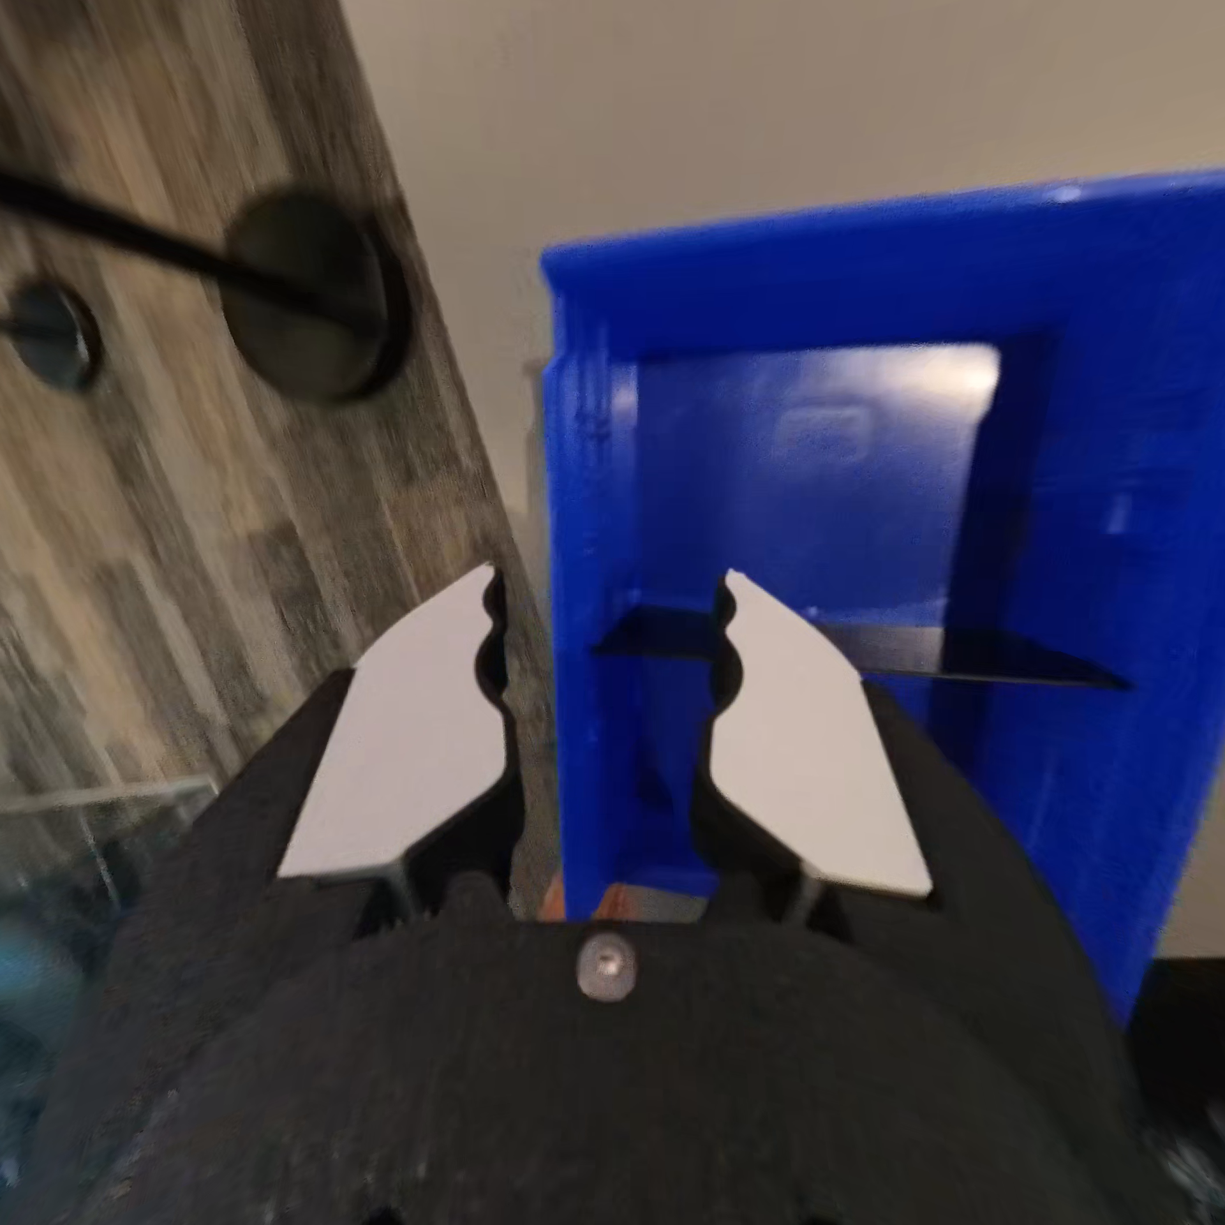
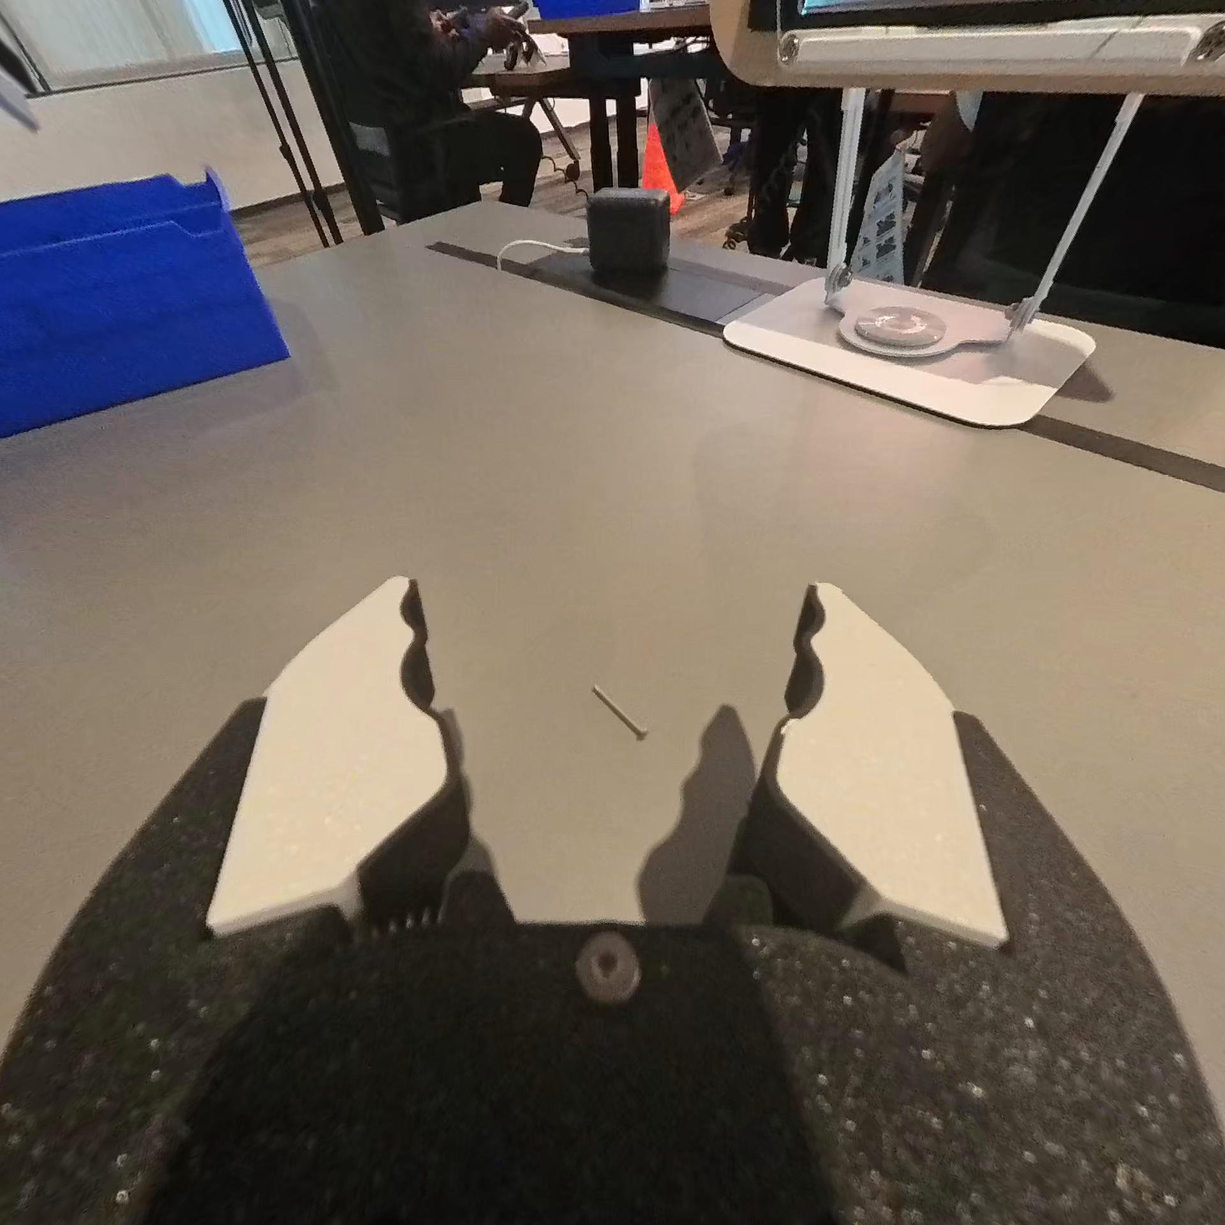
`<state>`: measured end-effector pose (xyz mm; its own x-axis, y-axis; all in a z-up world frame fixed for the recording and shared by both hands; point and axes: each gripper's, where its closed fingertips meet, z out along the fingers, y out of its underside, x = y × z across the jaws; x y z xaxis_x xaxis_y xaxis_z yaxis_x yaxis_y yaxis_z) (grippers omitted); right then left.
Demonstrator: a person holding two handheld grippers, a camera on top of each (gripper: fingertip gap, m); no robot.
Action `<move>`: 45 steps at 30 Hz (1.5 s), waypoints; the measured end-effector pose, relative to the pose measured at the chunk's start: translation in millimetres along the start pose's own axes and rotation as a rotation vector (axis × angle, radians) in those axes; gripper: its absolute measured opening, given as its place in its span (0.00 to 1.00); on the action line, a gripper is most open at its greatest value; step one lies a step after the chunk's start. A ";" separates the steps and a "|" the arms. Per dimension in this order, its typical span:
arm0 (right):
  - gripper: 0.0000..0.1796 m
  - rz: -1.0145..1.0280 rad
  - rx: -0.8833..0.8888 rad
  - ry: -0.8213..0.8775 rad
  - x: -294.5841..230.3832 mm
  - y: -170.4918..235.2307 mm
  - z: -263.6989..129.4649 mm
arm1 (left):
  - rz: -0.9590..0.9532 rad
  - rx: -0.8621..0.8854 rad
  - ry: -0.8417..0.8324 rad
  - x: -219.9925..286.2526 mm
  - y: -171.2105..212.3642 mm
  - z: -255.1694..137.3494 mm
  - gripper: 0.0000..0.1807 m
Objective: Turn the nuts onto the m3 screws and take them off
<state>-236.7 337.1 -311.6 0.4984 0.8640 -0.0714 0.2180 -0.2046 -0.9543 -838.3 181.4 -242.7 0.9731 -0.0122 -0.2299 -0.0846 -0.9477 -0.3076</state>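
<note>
My right gripper's (image 2: 610, 590) fingers (image 2: 345, 749) were spread wide and held nothing, their white pads low over the grey bench (image 2: 596, 464) with bare surface between them. The one screw (image 2: 620, 712) I could see lay flat on the bench inside that gap, a thin grey pin set on a slant with its head toward me, slightly nearer the right finger yet touching neither. I could not make out any nut in either view.

Toward the bench's far left edge stood the blue bin (image 2: 126, 291), well apart from the screw. Near the far edge a small dark cube (image 2: 628, 229) sat on a black strip with a white cable (image 2: 530, 248) running into it, and at the far right corner rested a white stand base (image 2: 928, 371) with two slim legs rising from it. Beyond the bench a person sat at another table, and an orange cone (image 2: 658, 166) stood on the floor.

My left gripper (image 1: 610, 577) was likewise released, its fingers (image 1: 411, 716) parted with a clear gap and gripping nothing. That view was blurred and tilted. The blue bin (image 1: 828, 278) filled its right half, open side facing me, with a dark divider (image 1: 663, 640) across the inside; the right fingertip overlapped the bin's opening. The wood-patterned floor (image 1: 166, 530) showed on the left, with a round black foot (image 1: 311, 298) on it
</note>
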 end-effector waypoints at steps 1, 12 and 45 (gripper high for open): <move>0.59 0.002 0.001 0.003 0.5 -0.3 -1.2 | -0.033 -0.066 0.010 -9.7 9.6 14.0 0.33; 0.59 0.020 0.006 0.037 12.8 0.8 -11.5 | -0.149 -0.248 0.214 -16.5 37.8 65.0 0.03; 0.59 0.033 0.085 0.017 7.9 -9.2 -22.3 | 0.186 0.216 0.110 24.0 33.5 -56.8 0.13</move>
<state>-216.0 335.5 -296.9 0.5187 0.8493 -0.0985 0.1301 -0.1923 -0.9727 -805.6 131.3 -206.1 0.9531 -0.2246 -0.2030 -0.2954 -0.8365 -0.4615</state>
